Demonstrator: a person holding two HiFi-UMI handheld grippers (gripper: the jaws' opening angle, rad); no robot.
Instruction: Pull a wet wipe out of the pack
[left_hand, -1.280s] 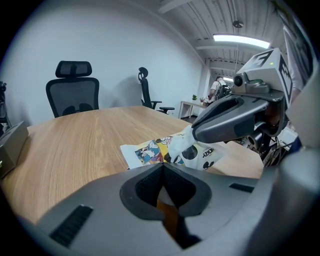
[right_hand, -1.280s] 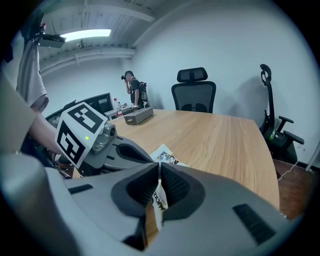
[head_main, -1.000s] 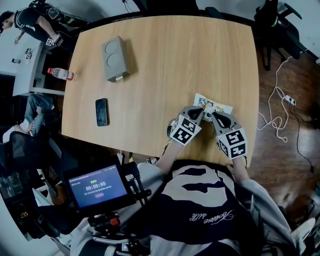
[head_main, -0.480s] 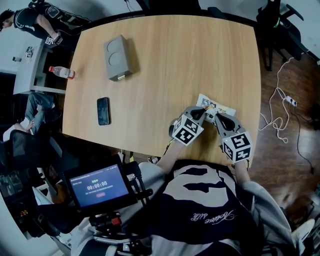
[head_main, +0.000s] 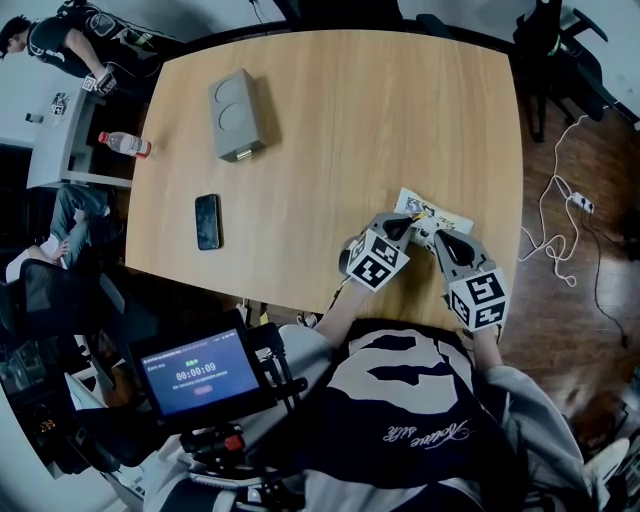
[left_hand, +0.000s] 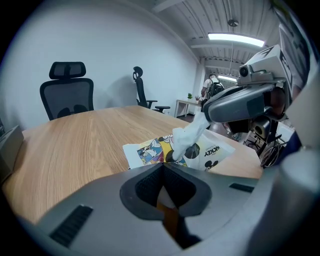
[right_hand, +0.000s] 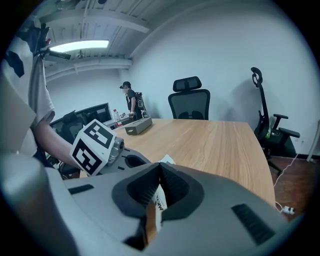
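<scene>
A wipes pack with cartoon print lies near the table's right front edge, and it also shows in the left gripper view. My left gripper is shut on the pack's near left edge, its tips meeting just in front of the print. A white wet wipe rises from the pack's opening up to my right gripper. The right gripper is shut on the wipe. Its jaws have just been closing, with the wipe between them.
A black phone and a grey box lie on the wooden table to the left. A small screen hangs below the near edge. Cables trail on the floor at the right. Office chairs stand beyond the table.
My right gripper has drawn back slightly toward the table's near edge with the wipe in it. The left gripper and the pack have stayed where they were.
</scene>
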